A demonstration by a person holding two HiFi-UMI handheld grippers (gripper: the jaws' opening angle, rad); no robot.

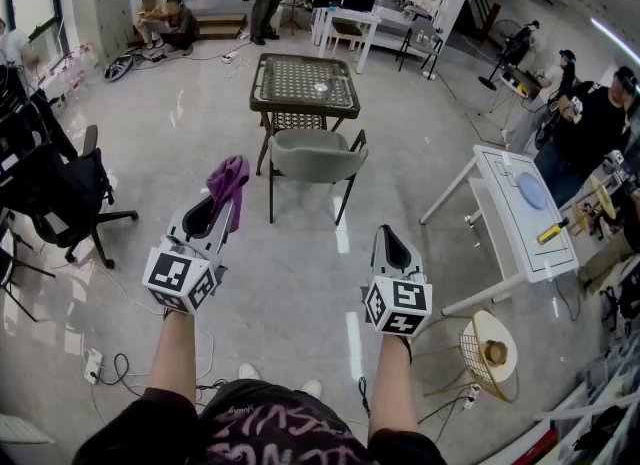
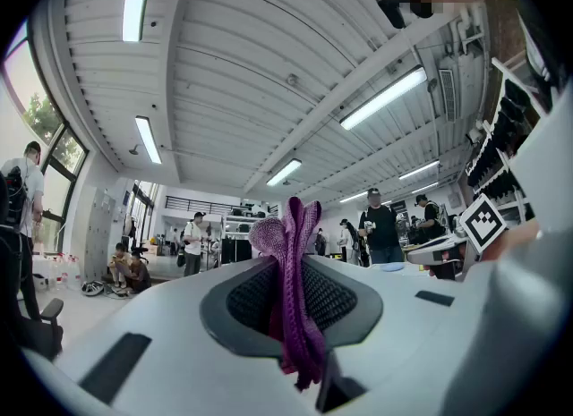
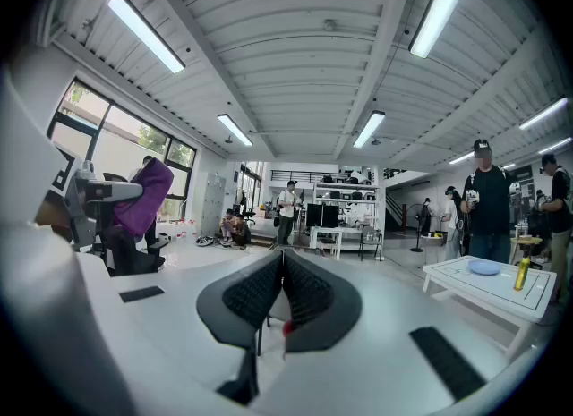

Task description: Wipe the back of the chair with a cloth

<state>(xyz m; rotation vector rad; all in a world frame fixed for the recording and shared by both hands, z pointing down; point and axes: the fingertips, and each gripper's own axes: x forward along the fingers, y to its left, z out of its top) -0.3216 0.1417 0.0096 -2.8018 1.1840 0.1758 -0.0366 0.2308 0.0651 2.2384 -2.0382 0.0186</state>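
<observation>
The grey chair [image 1: 315, 156] with thin black legs stands on the floor ahead of me, its curved back turned toward me. My left gripper [image 1: 222, 209] is shut on a purple cloth [image 1: 228, 181], which bunches above the jaws and hangs short of the chair's left side. In the left gripper view the cloth [image 2: 291, 280] is pinched between the closed pads and sticks up past the tips. My right gripper [image 1: 388, 241] is shut with nothing in it, held lower and nearer to me than the chair. The right gripper view shows the closed jaws [image 3: 280, 258] and the cloth [image 3: 143, 198] off to the left.
A dark mesh-top table [image 1: 303, 83] stands just behind the chair. A white table [image 1: 520, 213] is at the right, a gold wire stool [image 1: 490, 351] nearer me. A black office chair [image 1: 60, 193] is at the left. Cables lie on the floor. Several people are at the room's edges.
</observation>
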